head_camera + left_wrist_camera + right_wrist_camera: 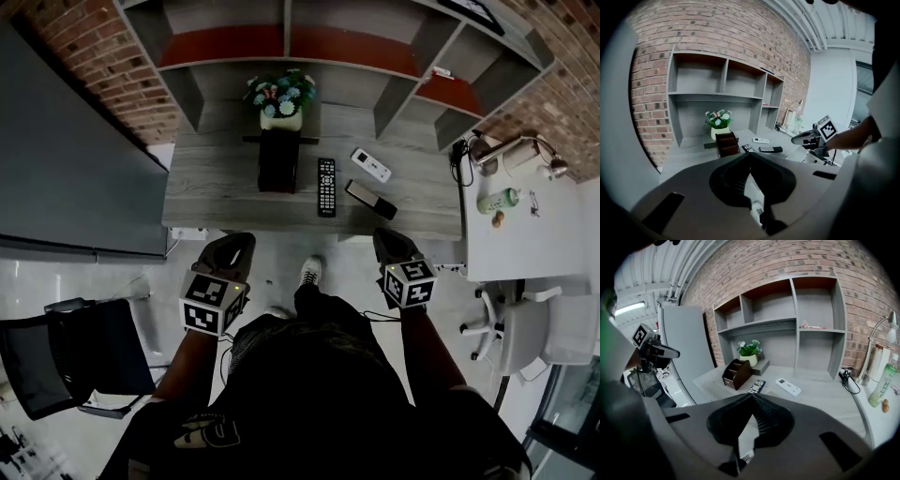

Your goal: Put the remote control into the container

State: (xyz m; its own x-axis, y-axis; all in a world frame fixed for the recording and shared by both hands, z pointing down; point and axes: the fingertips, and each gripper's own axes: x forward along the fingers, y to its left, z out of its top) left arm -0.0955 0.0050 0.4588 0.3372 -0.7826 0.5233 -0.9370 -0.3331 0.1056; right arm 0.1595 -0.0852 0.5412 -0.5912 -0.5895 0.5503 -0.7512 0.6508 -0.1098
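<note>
A black remote control (326,186) lies on the grey desk (216,192), just right of a dark brown wooden container (278,159). Both hand-held grippers hover in front of the desk's near edge, short of it. My left gripper (239,242) is shut and holds nothing. My right gripper (386,239) is likewise shut and holds nothing. In the left gripper view the jaws (750,153) meet, with the container (726,143) and black remote (748,148) beyond. In the right gripper view the tips (752,394) touch, with the remote (757,386) and container (737,373) ahead.
A white remote (371,165) and a dark flat remote (370,199) lie right of the black one. A flower pot (281,101) stands behind the container, under open shelves. A white side table (525,216) with a lamp and bottle stands right; a black chair (75,361) is left.
</note>
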